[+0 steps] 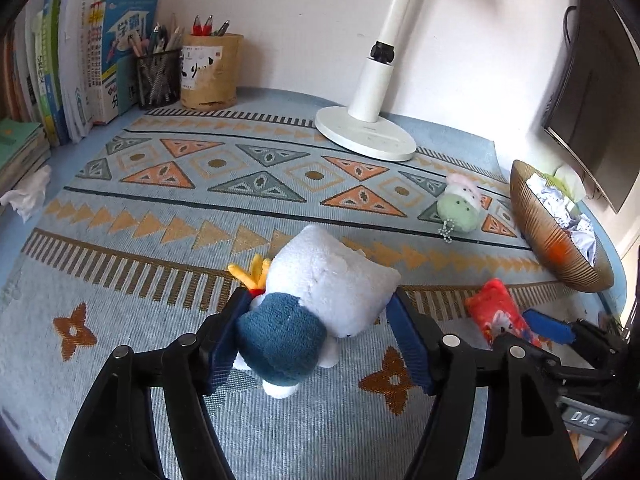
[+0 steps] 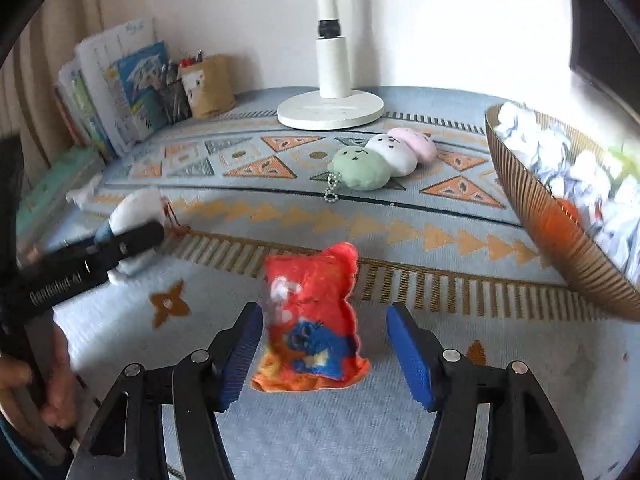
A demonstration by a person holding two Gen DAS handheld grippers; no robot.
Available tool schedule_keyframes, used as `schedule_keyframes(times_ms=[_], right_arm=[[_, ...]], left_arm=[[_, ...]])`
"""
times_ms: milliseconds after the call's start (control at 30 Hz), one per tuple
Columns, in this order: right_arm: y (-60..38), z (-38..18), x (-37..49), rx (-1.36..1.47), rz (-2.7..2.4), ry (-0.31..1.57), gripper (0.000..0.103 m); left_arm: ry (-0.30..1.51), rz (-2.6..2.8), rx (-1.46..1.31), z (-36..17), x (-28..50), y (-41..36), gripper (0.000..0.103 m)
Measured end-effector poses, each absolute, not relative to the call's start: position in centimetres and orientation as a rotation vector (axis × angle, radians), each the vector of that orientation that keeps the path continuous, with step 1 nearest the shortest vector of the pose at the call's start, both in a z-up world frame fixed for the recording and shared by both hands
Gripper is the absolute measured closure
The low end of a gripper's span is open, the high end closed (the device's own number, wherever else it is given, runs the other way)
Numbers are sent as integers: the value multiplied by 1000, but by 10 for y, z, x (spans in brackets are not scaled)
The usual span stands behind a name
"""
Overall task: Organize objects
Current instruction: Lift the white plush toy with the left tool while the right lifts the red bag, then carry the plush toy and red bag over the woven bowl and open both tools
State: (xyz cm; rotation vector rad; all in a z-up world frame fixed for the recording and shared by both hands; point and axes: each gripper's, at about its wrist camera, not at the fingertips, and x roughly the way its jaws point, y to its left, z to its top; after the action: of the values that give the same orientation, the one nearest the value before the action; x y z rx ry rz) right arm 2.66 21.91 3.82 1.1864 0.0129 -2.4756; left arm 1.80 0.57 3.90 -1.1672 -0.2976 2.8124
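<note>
1. The left gripper (image 1: 316, 332) has its blue pads against the two sides of a white and blue plush toy (image 1: 316, 292), holding it low over the patterned cloth (image 1: 160, 216) on the bench. The toy's long axis runs from its blue end, nearest the camera, up and away to its white end; yellow strands stick out at its left.
2. The right gripper (image 2: 324, 352) stands wide, its pads apart from the red plush pouch (image 2: 316, 320) between them. No pad presses on it.
3. The pouch lies on the cloth with its long axis pointing away from the gripper, tilted slightly right, orange edge nearest, blue figure on its face.
4. A green, white and pink plush chain (image 2: 380, 160) lies farther back, its long axis running left to right, green end and bead chain nearest.
5. A ribbed bowl (image 2: 560, 240) of crumpled paper sits at the right edge; a white lamp base (image 2: 330, 110) stands behind.
</note>
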Motion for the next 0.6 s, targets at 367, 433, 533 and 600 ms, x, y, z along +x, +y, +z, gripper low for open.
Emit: schedule_keyframes(times_ms=[367, 433, 533, 600], right_arm=[[201, 29, 28, 1232, -2539, 173, 50], [201, 29, 29, 1227, -2551, 195, 55], [201, 30, 29, 1215, -2550, 198, 62], [199, 30, 30, 1213, -2549, 208, 64]], left_arm=[[-279, 2807, -1185, 38, 17, 7, 35], [-273, 2802, -1171, 39, 18, 8, 35], [-259, 2800, -1176, 39, 17, 10, 35], [-263, 2800, -1173, 39, 17, 10, 35]])
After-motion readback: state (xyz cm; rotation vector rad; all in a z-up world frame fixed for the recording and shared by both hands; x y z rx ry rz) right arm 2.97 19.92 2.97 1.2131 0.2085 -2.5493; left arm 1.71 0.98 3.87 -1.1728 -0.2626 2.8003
